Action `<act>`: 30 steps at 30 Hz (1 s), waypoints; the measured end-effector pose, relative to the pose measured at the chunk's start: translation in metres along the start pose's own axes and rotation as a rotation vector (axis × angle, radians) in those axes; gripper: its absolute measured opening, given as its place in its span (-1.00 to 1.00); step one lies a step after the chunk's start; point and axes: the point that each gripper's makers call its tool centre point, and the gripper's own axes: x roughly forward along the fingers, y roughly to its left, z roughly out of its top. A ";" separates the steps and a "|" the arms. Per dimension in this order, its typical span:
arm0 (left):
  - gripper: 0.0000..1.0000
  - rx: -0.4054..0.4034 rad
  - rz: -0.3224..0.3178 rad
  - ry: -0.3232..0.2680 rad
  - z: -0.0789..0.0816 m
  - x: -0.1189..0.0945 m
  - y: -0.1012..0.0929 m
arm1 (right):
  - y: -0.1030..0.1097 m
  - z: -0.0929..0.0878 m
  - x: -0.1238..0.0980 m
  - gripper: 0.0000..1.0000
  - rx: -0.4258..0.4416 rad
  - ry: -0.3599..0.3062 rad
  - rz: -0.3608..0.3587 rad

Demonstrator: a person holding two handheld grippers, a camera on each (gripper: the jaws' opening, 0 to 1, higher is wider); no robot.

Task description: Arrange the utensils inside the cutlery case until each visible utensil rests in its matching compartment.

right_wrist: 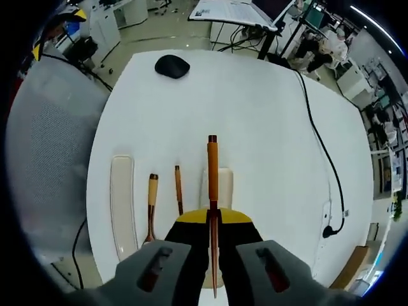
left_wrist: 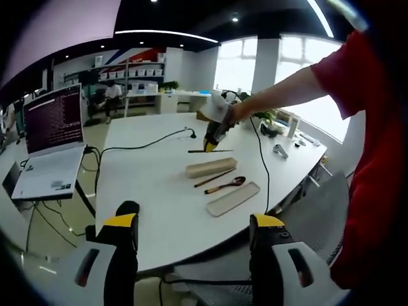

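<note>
Left gripper view: left gripper [left_wrist: 194, 236] hanging back off the table edge, jaws apart, nothing held.

Right gripper view: right gripper [right_wrist: 213, 220] clamped on a chopstick [right_wrist: 212, 167], hovering over the case [right_wrist: 223, 182], probably its base. Spoon [right_wrist: 152, 207] and second chopstick [right_wrist: 178, 189] lying beside it, lid [right_wrist: 122, 204] further out. Next up: lower into the slot, release.

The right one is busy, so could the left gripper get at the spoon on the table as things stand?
Probably yes. The left gripper is open and holds nothing, and bare table lies between it and the spoon. The right gripper, shut on a chopstick, is farther back.
</note>
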 end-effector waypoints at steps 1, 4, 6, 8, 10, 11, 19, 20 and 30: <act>0.46 -0.007 -0.001 0.002 -0.001 0.001 0.000 | 0.000 0.000 0.003 -1.00 -0.006 -0.002 -0.003; 0.46 -0.007 -0.001 0.007 -0.004 0.002 -0.001 | 0.002 -0.001 0.011 -1.00 -0.032 -0.006 -0.004; 0.46 -0.011 -0.002 0.011 -0.005 0.002 -0.001 | 0.003 -0.003 0.015 -1.00 -0.030 0.000 -0.002; 0.46 -0.018 0.002 0.010 -0.006 0.001 0.001 | 0.003 -0.005 0.018 -1.00 -0.032 -0.003 -0.001; 0.46 -0.017 0.011 0.016 -0.007 0.000 0.004 | 0.004 -0.006 0.019 -1.00 -0.026 -0.010 0.002; 0.46 -0.015 0.014 0.015 -0.007 -0.001 0.005 | 0.004 -0.007 0.020 -1.00 -0.028 -0.013 0.002; 0.46 -0.024 0.026 0.015 -0.010 -0.004 0.007 | 0.003 -0.008 0.020 -0.99 -0.016 -0.011 -0.006; 0.46 -0.026 0.025 0.017 -0.011 -0.004 0.006 | 0.002 -0.008 0.020 -0.99 -0.017 -0.011 -0.011; 0.45 -0.026 0.030 0.025 -0.013 -0.003 0.004 | -0.001 -0.020 0.029 -0.99 0.020 -0.008 -0.006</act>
